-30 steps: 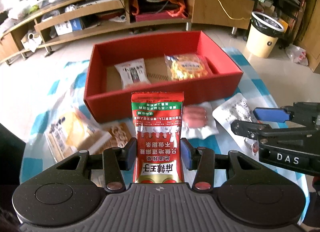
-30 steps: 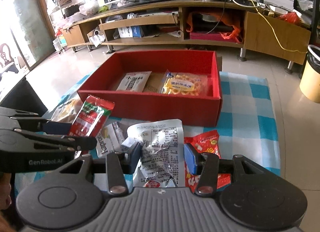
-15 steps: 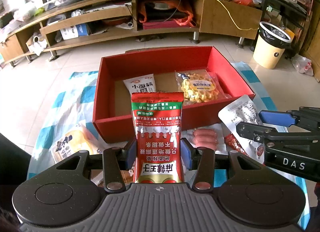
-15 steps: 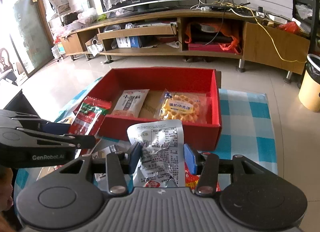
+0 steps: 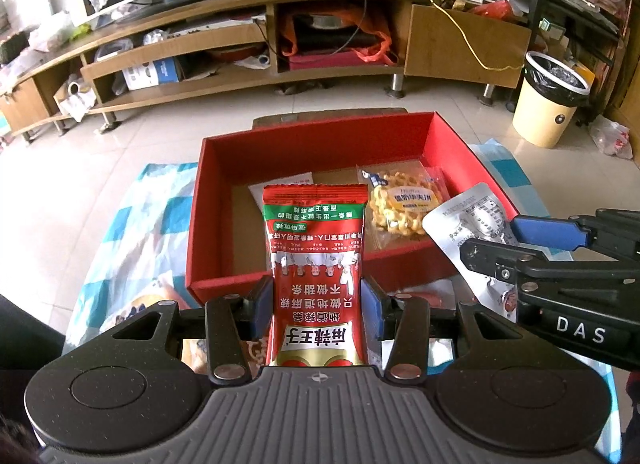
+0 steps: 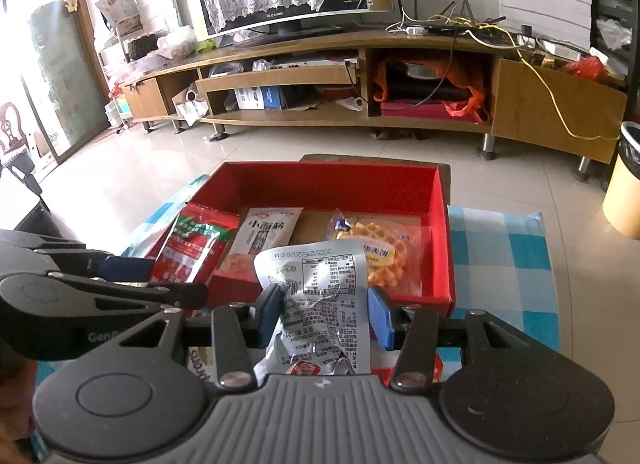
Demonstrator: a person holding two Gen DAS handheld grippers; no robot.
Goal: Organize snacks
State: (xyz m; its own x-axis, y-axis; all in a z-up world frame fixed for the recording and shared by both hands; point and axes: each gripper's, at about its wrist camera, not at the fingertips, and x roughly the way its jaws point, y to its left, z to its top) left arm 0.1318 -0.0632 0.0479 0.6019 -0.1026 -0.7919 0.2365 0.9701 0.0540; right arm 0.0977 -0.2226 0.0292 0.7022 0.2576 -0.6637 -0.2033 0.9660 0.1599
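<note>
My left gripper (image 5: 316,304) is shut on a red snack packet (image 5: 316,264) with a green band, held upright over the near wall of the red box (image 5: 208,192). My right gripper (image 6: 322,314) is shut on a crinkled silver packet (image 6: 320,288), also at the box's near edge. Each gripper shows in the other's view: the right gripper (image 5: 520,240) with the silver packet (image 5: 468,216), the left gripper (image 6: 152,276) with the red packet (image 6: 192,248). Inside the box lie a white packet (image 6: 266,232) and a yellow waffle bag (image 5: 404,204).
The box sits on a blue-and-white checked cloth (image 6: 504,248) on a low table. More snack packs (image 5: 140,304) lie on the cloth beneath the grippers. Beyond is a tiled floor, a long wooden TV stand (image 5: 280,44) and a cream waste bin (image 5: 548,100) at the right.
Both grippers have risen and moved forward toward the red box with their packets; the box now sits closer and lower in each view. The grips are unchanged.
</note>
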